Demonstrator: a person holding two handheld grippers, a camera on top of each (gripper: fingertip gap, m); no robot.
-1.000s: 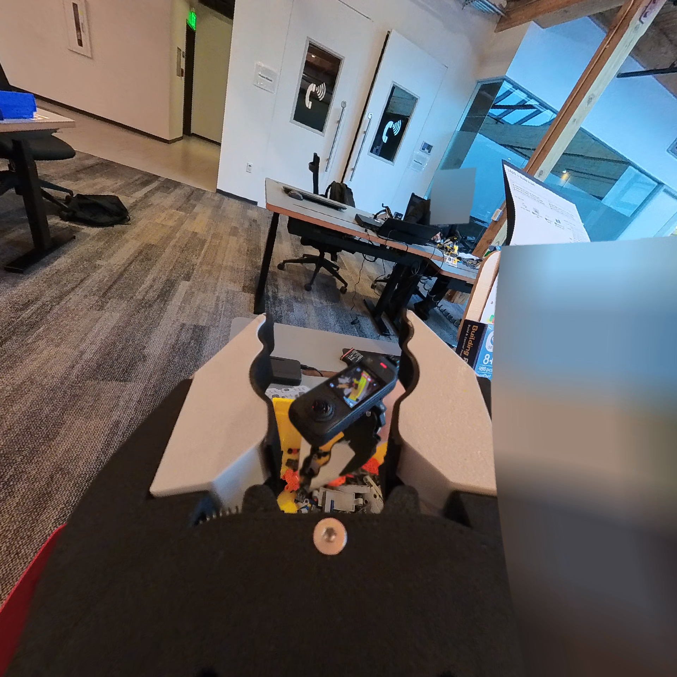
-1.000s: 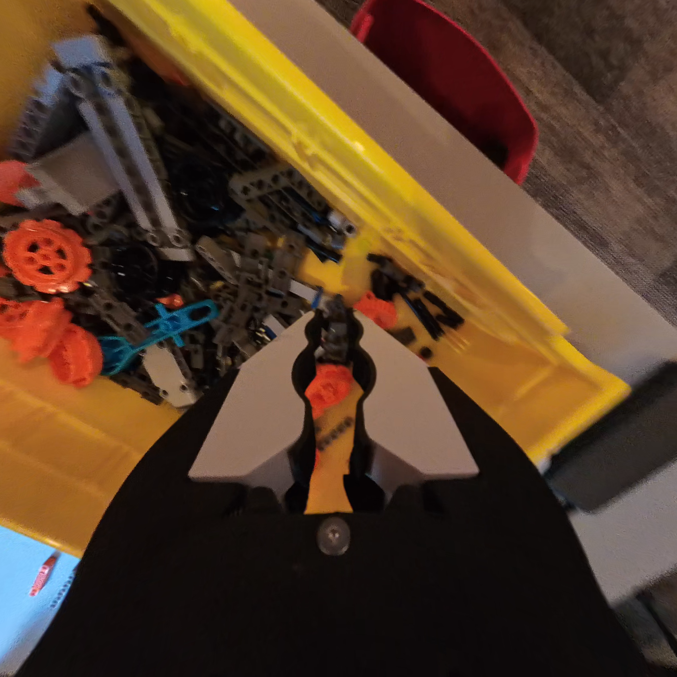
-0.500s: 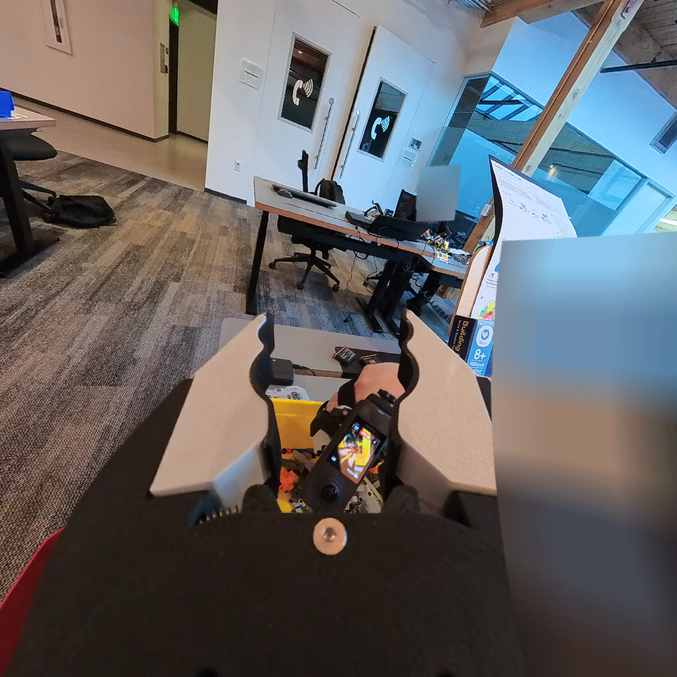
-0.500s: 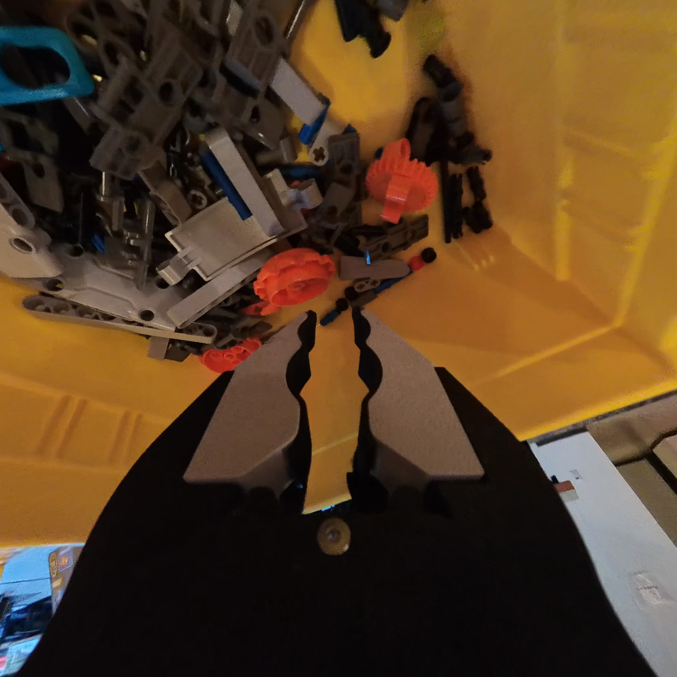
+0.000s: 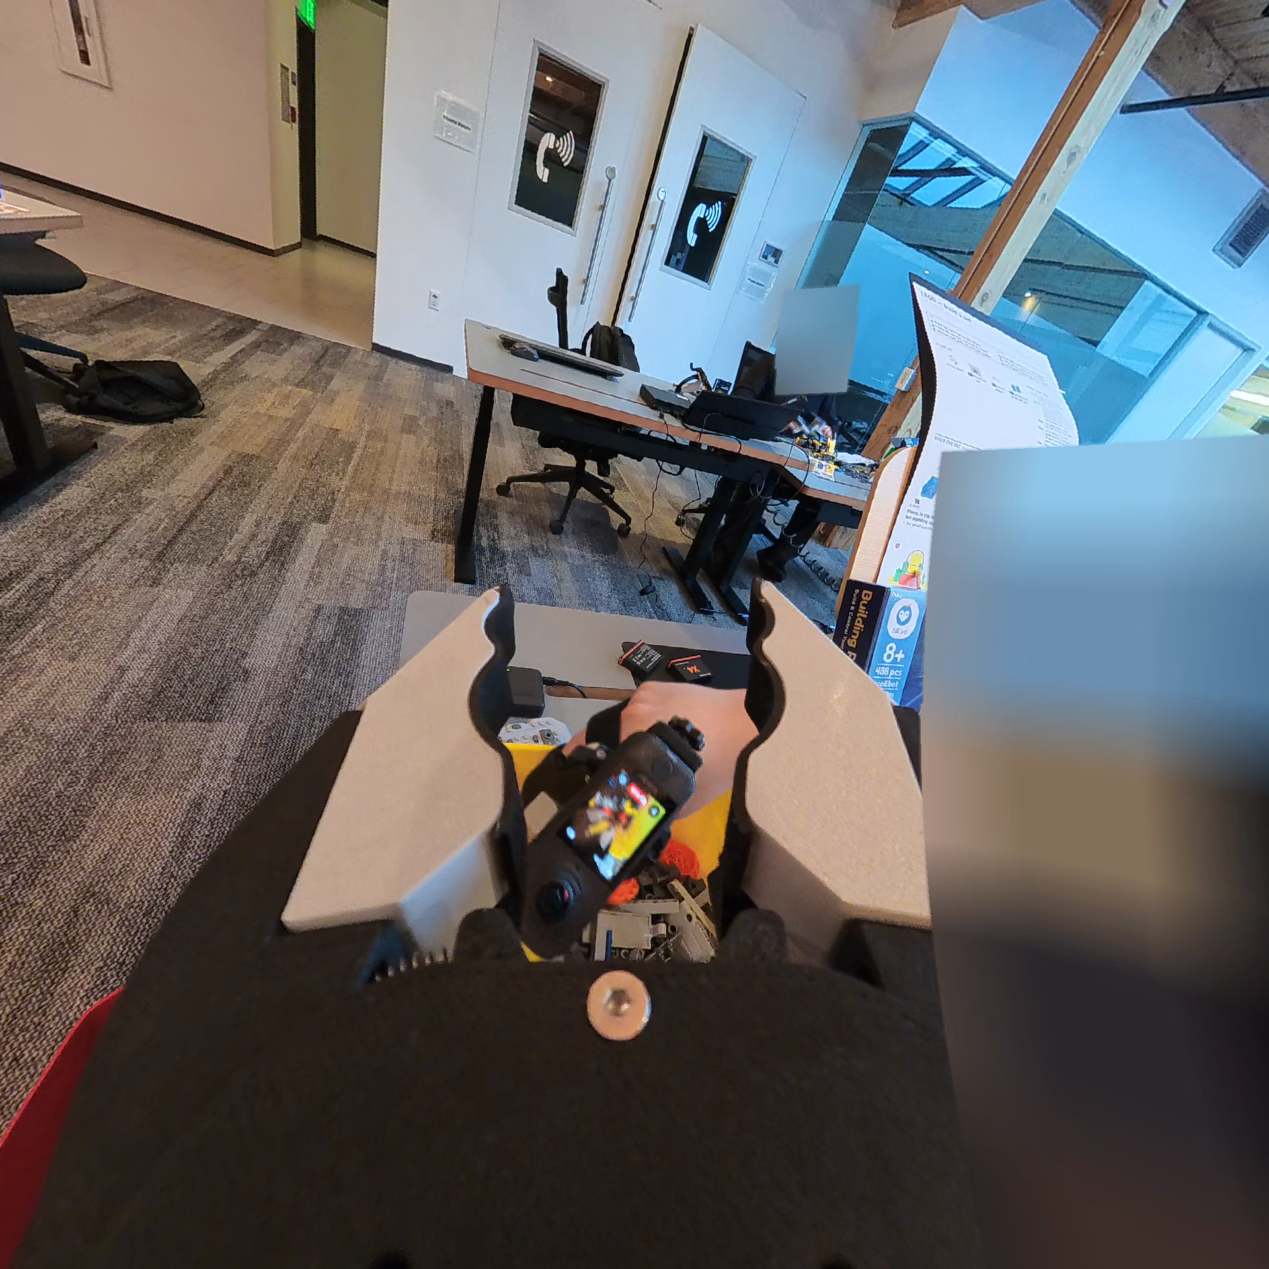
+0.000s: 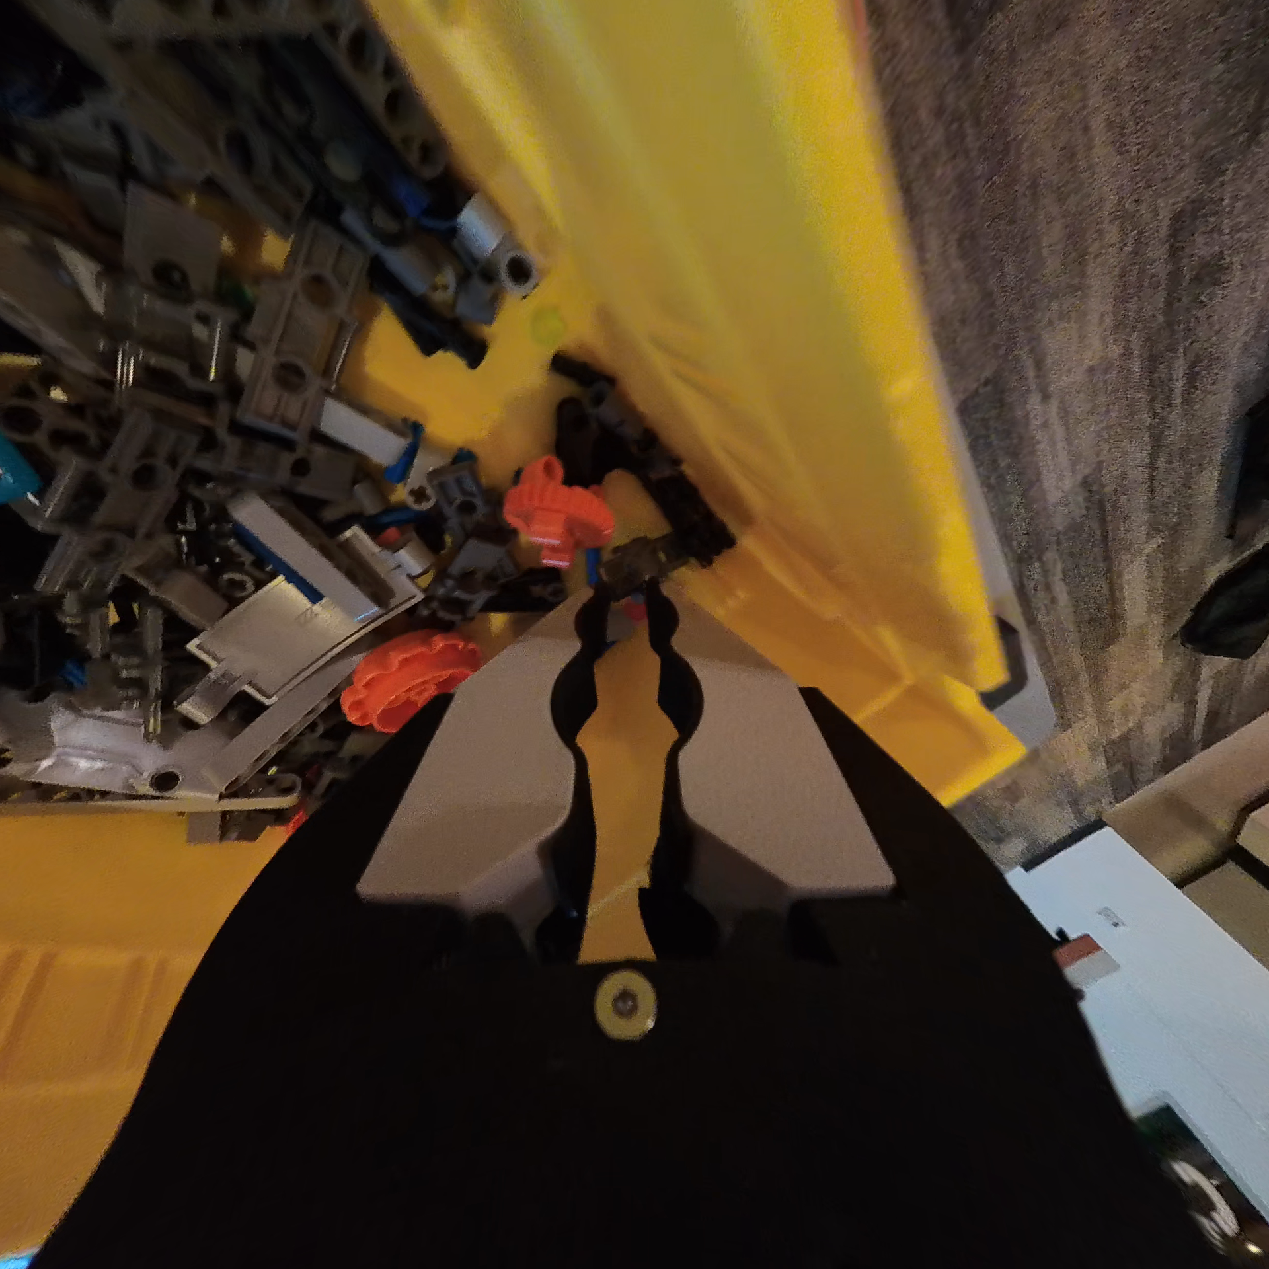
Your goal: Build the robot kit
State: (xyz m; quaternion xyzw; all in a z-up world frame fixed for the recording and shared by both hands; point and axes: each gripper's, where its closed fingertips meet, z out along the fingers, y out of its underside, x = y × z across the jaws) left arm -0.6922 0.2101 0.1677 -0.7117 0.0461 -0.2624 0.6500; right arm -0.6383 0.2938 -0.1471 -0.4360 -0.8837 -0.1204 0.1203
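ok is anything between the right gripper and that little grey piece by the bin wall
Nothing visible does. The right gripper has its tips right at the little grey piece, close to the yellow bin wall. An orange gear lies just left of it, off the path.

A: Where does the left wrist view sit?

B: High above the yellow bin (image 5: 707, 820), facing forward and a little down between its own spread fingers (image 5: 426, 776), out across the carpeted office toward the far desks. The bin shows only in the gap below.

A: And the right wrist view?

B: Very near, tipped steeply down into the same yellow bin (image 6: 721, 275), close over the pile of building pieces (image 6: 226, 494).

A: What do they share?

B: The bin and its pieces. The left view also shows the camera (image 5: 604, 838) mounted on the other gripper, over the bin.
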